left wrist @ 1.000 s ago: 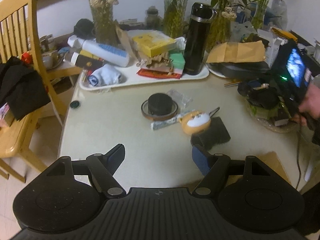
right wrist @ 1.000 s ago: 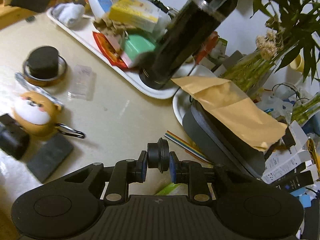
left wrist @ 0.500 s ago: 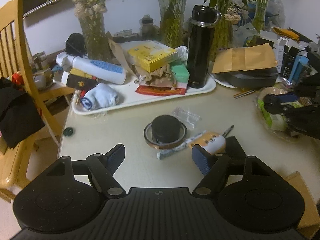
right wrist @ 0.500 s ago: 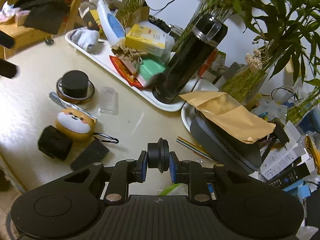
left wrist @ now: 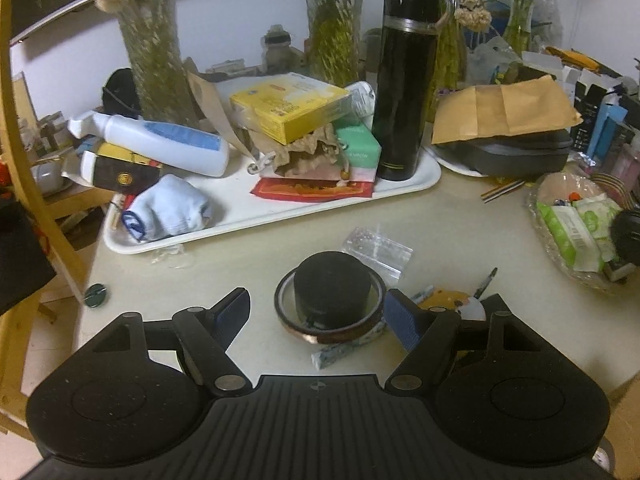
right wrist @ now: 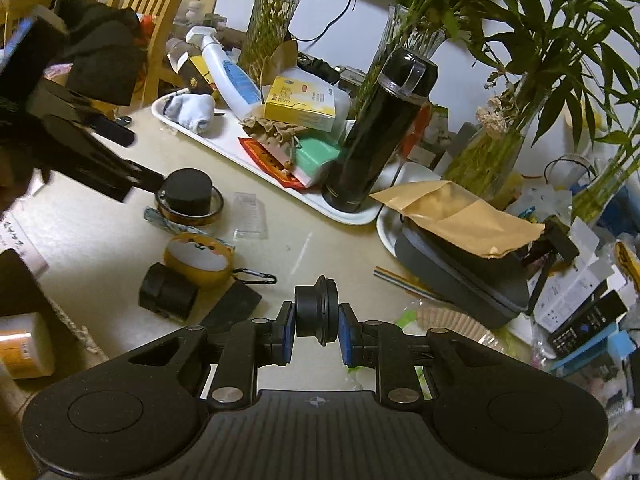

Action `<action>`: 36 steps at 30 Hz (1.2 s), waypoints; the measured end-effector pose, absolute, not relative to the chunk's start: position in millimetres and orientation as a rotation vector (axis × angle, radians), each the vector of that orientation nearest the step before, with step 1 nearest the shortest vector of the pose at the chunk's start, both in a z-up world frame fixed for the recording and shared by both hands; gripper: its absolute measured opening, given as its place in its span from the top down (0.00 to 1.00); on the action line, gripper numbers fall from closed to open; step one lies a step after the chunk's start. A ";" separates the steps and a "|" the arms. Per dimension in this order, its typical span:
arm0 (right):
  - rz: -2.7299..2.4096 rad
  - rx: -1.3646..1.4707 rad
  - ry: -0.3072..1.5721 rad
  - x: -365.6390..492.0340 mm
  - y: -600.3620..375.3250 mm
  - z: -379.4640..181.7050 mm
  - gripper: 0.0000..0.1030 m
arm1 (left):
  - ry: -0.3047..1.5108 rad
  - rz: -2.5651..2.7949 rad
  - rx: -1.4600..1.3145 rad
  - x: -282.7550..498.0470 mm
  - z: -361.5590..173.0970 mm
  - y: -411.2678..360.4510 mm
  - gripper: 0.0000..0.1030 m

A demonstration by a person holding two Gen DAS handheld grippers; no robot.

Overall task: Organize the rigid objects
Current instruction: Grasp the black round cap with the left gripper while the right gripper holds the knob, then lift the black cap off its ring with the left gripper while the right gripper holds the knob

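A black cylinder (left wrist: 330, 288) stands inside an amber tape roll (left wrist: 316, 334) on the beige table. My left gripper (left wrist: 318, 312) is open, one finger on each side of the cylinder and neither pad pressing on it. The right wrist view shows that same gripper (right wrist: 100, 168) coming in from the left, one fingertip close to the cylinder (right wrist: 188, 190). My right gripper (right wrist: 317, 328) is shut on a small black round ring-shaped part (right wrist: 316, 308), held above the table's near side.
An orange dog-face pouch (right wrist: 200, 258), a small black box (right wrist: 168, 292) and a flat black pad (right wrist: 232, 308) lie near the tape roll. A crowded white tray (left wrist: 280, 208) with a tall black flask (left wrist: 404, 80) stands behind. A basket (left wrist: 560, 268) sits right, a wooden chair (left wrist: 24, 152) left.
My left gripper has moved forward and down until its open fingers flank the black cylinder. My right gripper has risen and drawn back with the small black part still gripped.
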State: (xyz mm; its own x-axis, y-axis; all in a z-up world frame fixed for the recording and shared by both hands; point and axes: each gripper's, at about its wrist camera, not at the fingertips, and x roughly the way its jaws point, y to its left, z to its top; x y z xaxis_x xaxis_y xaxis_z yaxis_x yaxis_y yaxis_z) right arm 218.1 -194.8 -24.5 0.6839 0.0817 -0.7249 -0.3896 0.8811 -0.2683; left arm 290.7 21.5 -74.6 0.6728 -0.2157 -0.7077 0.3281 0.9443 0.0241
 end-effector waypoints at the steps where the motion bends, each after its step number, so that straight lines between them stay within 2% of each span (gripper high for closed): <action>1: 0.274 -0.419 0.778 215.8 -195.0 -23.6 0.76 | 0.778 -0.312 0.154 293.8 -77.2 20.0 0.29; 11: 0.283 -0.380 0.808 210.9 -197.8 -24.5 0.76 | 0.828 -0.332 0.153 327.7 -102.6 5.2 0.29; 13: 0.287 -0.371 0.813 211.7 -198.3 -25.1 0.76 | 0.842 -0.336 0.142 332.7 -107.1 5.2 0.35; 14: 0.289 -0.369 0.815 211.7 -198.7 -25.7 0.76 | 0.852 -0.340 0.141 335.4 -109.2 4.7 0.45; 25: 0.286 -0.351 0.833 214.2 -200.1 -27.5 0.76 | 0.828 -0.327 0.158 333.1 -100.2 0.0 0.46; 36: 0.276 -0.263 0.843 215.9 -206.2 -20.4 0.76 | 0.778 -0.359 0.127 313.2 -57.2 -3.4 0.46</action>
State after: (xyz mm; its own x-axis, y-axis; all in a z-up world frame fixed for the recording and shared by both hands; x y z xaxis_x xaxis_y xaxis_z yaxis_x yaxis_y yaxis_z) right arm 215.9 -206.2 -20.4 0.6339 0.1355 -0.7615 -0.3419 0.9322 -0.1188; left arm 313.2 -3.4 -57.2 0.6555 -0.2694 -0.7055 0.3621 0.9319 -0.0194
